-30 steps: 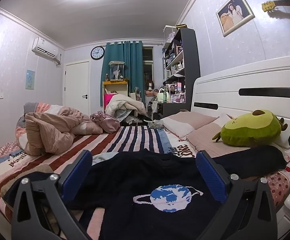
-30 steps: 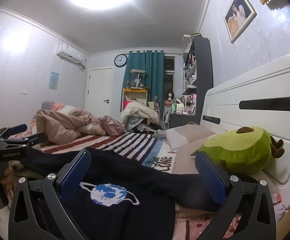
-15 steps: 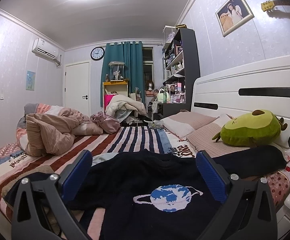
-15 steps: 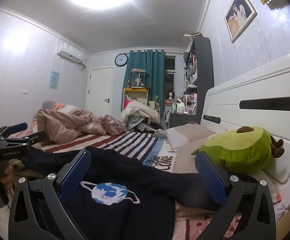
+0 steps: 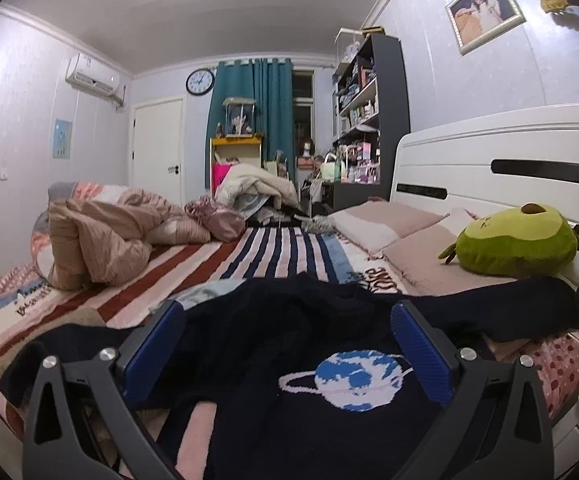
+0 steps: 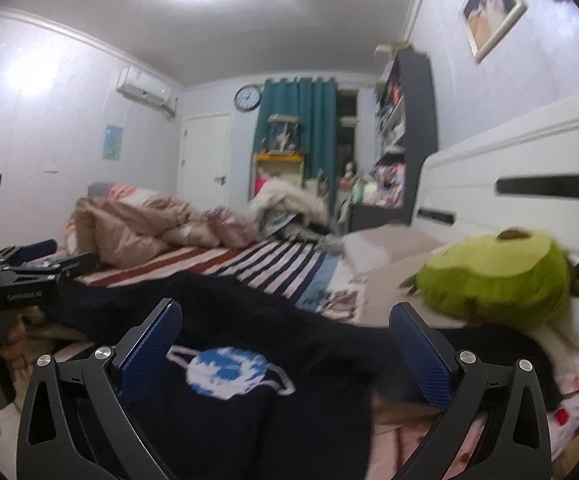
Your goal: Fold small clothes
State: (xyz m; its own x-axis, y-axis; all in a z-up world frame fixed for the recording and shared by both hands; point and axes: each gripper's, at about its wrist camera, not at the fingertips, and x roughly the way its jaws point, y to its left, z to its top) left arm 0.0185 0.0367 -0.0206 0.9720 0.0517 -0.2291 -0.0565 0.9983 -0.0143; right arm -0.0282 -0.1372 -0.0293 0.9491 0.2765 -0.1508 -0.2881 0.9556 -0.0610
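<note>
A dark knitted sweater (image 5: 273, 360), matt and soft, with a woven blue planet motif (image 5: 349, 376), lies on a striped cotton bedsheet (image 5: 257, 256). Near it, each gripper's fingers (image 5: 155, 346) show ribbed blue pads on matt black plastic frames with bright metal screws. To the right, a fuzzy green plush toy (image 5: 517, 240) rests against a glossy white headboard (image 5: 489, 168); far left, a crumpled quilted duvet (image 5: 101, 240).

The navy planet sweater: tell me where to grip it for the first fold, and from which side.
Probably the right sleeve: it lies stretched flat toward the green plush. Bring the open right tool in low from the bed's near edge and pinch near the cuff end of the navy sweater.
</note>
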